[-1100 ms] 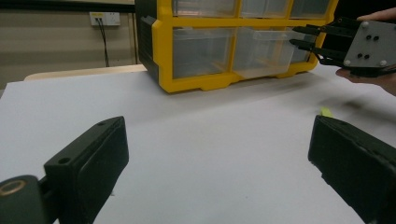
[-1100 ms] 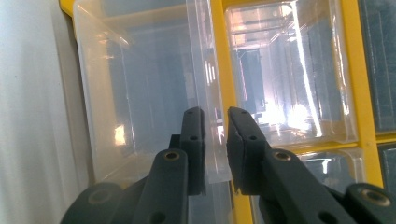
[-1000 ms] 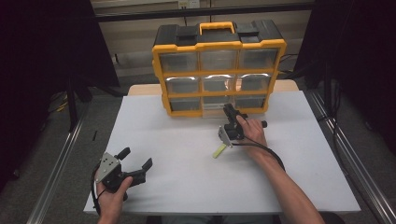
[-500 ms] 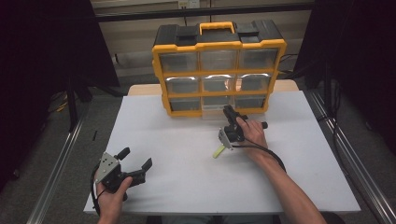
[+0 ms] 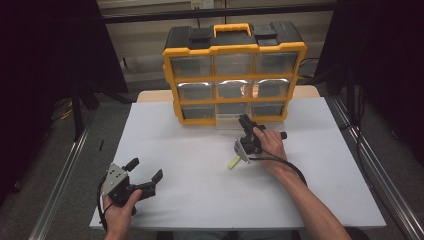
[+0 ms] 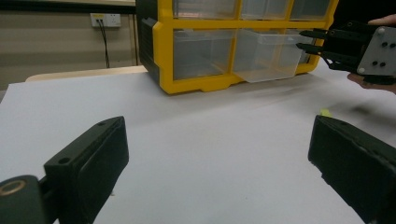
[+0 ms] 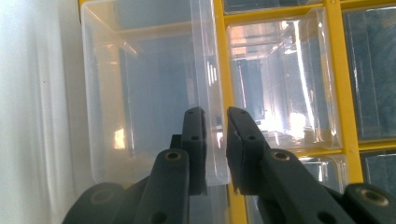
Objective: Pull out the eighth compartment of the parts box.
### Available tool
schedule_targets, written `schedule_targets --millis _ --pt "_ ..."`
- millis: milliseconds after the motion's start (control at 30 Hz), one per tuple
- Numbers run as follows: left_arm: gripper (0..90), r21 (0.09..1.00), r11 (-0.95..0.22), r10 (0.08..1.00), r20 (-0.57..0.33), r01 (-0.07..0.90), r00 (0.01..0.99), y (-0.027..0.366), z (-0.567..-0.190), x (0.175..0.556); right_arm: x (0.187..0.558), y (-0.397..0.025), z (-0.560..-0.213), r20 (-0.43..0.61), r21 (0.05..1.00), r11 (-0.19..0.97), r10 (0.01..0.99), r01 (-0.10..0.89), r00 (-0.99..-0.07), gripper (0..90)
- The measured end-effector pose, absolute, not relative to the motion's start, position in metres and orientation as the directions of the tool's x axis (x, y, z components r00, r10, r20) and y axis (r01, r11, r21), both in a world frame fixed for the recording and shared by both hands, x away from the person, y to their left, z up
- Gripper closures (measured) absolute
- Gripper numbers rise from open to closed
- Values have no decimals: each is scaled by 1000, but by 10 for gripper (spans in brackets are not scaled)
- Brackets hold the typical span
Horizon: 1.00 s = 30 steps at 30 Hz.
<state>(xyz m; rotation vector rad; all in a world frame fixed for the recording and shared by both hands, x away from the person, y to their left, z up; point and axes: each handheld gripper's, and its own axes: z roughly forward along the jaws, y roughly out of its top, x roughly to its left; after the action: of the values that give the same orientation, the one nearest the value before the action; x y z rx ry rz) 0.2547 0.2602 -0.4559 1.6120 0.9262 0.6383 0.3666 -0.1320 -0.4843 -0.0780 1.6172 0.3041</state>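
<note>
A yellow and black organizer (image 5: 235, 49) with clear drawers stands at the back of the white table. Its bottom middle drawer (image 5: 226, 122) is pulled partly out, and it is clear and looks empty (image 7: 140, 93). My right gripper (image 5: 243, 120) is at that drawer's front, and its jaws (image 7: 215, 114) are closed on the drawer's thin front wall. From the left gripper view the drawer (image 6: 266, 56) juts out with the right gripper (image 6: 303, 39) at its corner. My left gripper (image 5: 146, 168) rests low at the front left, open, with nothing between its jaws (image 6: 219, 154).
The white tabletop (image 5: 200, 150) spreads between the two hands. A small yellow-green piece (image 5: 233, 162) lies on it just under the right hand. Dark screens stand on both sides, and metal rails run along the floor beside the table.
The right hand has edged slightly toward the near side while staying at the drawer. The left gripper has stayed where it was.
</note>
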Motion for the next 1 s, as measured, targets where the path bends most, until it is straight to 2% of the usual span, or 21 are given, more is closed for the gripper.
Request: schedule_targets --millis 367,600,767,833,1000 --pt "52 970 -42 837 -96 238 539 258 -457 255 362 -134 -484 -987 154 959 140 -236 -78 783" --pt "52 970 -57 835 -84 238 544 259 -457 255 359 -135 -484 -984 175 955 159 -242 -82 780" --pt "52 970 -48 839 -90 237 537 258 -457 254 357 -136 -484 -988 149 956 136 -252 -67 781" --pt "52 967 -82 837 -64 240 544 261 -456 255 356 -136 -485 -986 162 955 148 -249 -74 780" --pt "52 970 -59 834 -82 236 546 258 -457 255 355 -137 -485 -986 162 953 148 -255 -72 781"
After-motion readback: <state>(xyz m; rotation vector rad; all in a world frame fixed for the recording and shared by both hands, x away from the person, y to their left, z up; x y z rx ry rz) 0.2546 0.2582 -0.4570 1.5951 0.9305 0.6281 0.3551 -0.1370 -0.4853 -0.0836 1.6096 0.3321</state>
